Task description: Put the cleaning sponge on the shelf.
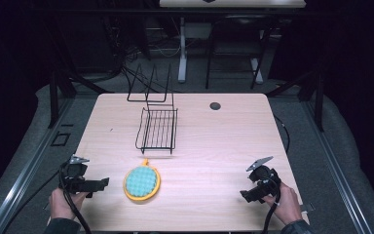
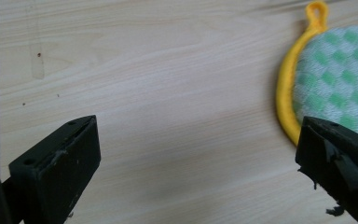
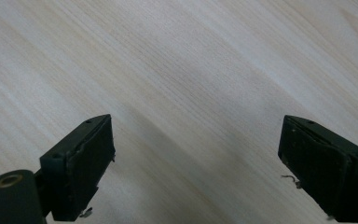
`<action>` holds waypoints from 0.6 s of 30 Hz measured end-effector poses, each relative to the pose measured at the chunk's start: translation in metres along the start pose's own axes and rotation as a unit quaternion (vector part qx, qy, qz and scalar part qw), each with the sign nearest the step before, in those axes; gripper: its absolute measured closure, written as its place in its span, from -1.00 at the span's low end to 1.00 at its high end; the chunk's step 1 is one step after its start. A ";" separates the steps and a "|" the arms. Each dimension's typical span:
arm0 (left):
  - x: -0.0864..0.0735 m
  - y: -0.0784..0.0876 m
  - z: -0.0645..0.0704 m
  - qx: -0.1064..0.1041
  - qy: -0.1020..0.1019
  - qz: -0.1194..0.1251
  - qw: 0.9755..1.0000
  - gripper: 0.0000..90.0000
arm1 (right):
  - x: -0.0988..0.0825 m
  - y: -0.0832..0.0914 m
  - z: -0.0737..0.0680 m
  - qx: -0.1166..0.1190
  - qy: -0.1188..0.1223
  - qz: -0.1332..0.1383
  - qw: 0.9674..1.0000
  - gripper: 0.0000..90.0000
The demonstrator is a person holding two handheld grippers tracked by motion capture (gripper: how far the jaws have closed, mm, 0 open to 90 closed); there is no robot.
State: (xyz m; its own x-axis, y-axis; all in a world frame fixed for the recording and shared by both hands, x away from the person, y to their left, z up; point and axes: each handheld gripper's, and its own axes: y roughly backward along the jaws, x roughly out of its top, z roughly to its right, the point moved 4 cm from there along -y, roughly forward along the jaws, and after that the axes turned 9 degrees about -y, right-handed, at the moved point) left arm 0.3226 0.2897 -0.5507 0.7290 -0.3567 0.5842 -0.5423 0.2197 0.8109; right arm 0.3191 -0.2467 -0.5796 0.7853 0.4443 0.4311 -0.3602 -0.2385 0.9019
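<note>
High view, table: I see a pale wooden table (image 1: 214,146) with dark floor all around it.
High view, pad: A round pad (image 1: 142,182) lies flat near my side of the table, a bit to the left. It has a bumpy green middle and a yellow edge with a small loop at the top.
High view, rack: A black wire rack (image 1: 157,129) sits past the pad, closer to the far edge. Pad and rack are apart.
High view, left gripper: My left gripper (image 1: 100,184) is low at the left, held by a hand (image 1: 62,204). It points at the pad and sits just beside it, not touching.
High view, right gripper: My right gripper (image 1: 246,195) is low at the right, held by the other hand (image 1: 286,202). It is well apart from the pad.
High view, hole: A small dark round hole (image 1: 215,106) sits in the table near the far edge.
Left gripper view, jaws: The two black jaws stand wide apart with bare wood between them.
Left gripper view, pad: The pad (image 2: 340,79) is at the right side. The right jaw covers a bit of its yellow edge. I cannot tell if it touches.
Right gripper view, jaws: These jaws are also wide apart and hold nothing.
Right gripper view, table: I see plain wood (image 3: 182,70) under them.
</note>
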 end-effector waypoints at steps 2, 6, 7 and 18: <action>0.002 0.001 0.002 -0.002 -0.004 0.000 1.000 -1.00 | 0.000 0.000 -0.001 -0.001 0.002 -0.003 1.000 -0.78; 0.004 -0.001 0.006 -0.003 -0.010 -0.001 1.000 -1.00 | 0.000 -0.004 0.000 0.004 0.005 -0.009 1.000 -0.77; 0.005 -0.001 0.007 -0.004 -0.007 -0.002 1.000 -1.00 | 0.000 -0.004 0.000 0.004 0.005 -0.009 1.000 -0.77; 0.022 -0.012 0.040 -0.024 -0.044 -0.005 0.999 -1.00 | 0.002 -0.004 -0.001 0.010 0.005 -0.003 1.000 -0.77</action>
State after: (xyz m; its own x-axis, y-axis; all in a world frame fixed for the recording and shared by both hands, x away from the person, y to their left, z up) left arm 0.3288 0.2428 -0.5486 0.6936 -0.4381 0.5718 -0.5125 0.2578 0.8191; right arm 0.3213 -0.2442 -0.5823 0.7822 0.4548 0.4257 -0.3453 -0.2522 0.9039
